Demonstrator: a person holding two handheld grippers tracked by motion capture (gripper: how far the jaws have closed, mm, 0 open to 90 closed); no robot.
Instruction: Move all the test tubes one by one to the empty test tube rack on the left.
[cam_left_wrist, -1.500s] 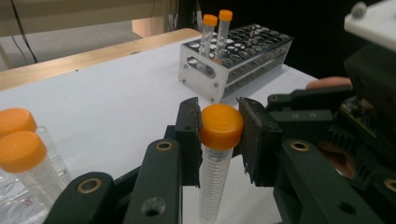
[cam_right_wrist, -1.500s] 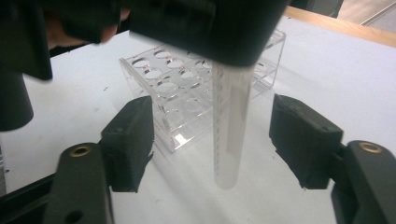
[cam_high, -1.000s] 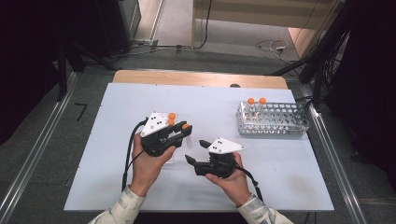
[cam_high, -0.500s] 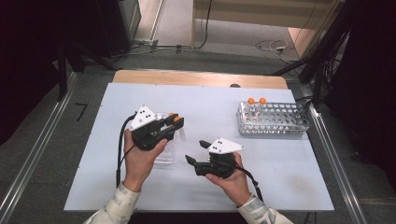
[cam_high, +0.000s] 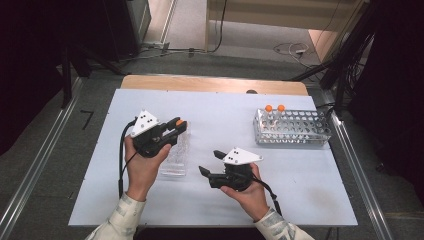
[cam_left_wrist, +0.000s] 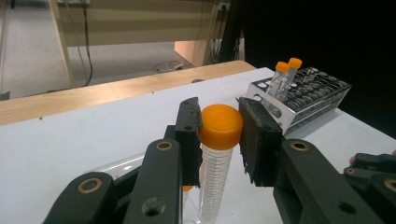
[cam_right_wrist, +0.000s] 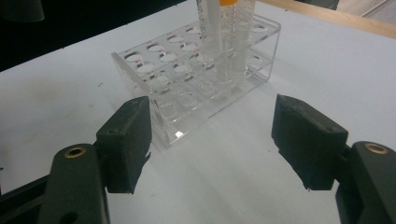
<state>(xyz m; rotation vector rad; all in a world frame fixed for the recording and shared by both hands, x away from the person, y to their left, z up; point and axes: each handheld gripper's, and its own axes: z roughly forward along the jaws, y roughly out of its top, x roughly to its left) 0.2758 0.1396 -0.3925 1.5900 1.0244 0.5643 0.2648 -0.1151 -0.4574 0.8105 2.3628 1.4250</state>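
Between left gripper (cam_left_wrist: 219, 140) jaws: tube (cam_left_wrist: 215, 163) cap pinched, upright | right gripper (cam_right_wrist: 212, 140) jaws spread, empty

The left gripper (cam_high: 176, 126) (clamped on the orange-capped tube (cam_left_wrist: 218, 140)) has drifted leftward, over the clear rack (cam_high: 176, 155).

Beyond my work I see a white table top (cam_high: 310, 190) with a wooden strip (cam_high: 215, 84) along its far edge, a grey floor (cam_high: 45, 150) around it, and cables (cam_high: 292, 50) lying behind.
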